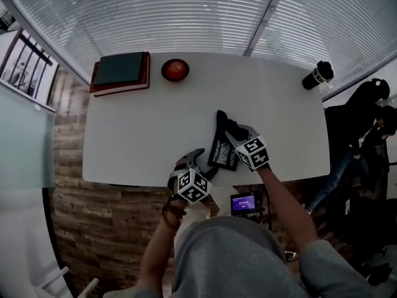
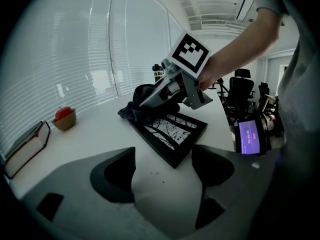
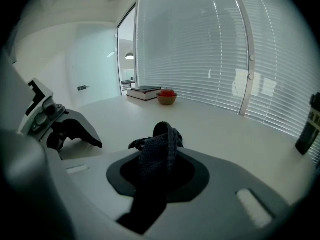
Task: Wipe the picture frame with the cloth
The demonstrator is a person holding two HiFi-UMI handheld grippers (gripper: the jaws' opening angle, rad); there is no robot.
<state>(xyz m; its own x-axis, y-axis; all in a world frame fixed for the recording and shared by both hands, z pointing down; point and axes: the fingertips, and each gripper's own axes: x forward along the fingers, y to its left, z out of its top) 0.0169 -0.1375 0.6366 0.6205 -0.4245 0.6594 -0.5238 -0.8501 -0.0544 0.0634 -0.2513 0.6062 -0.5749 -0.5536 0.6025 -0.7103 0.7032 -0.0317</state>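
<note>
Black rectangular picture frame (image 1: 222, 154) with a black-and-white print: flat on white table (image 1: 136, 135), close to its near edge.

Dark crumpled cloth (image 1: 220, 120): on the frame's far end, bunched over that corner.

Right gripper (image 1: 233, 131): over the frame's far end, jaws closed tight on a fold of the cloth.

Left gripper (image 1: 197, 161): just short of the frame's near corner, jaws wide apart, nothing between them, apparently no contact.

Step judged: wiping, at the far end. Next move likely calls for drawing the cloth along the glass toward the near corner, perhaps with the frame steadied.

Well beyond the frame: red apple (image 1: 175, 69), dark bottle (image 1: 317, 75).

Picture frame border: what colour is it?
Black, around a black-and-white branching print; the left gripper view shows the picture frame best.
</note>
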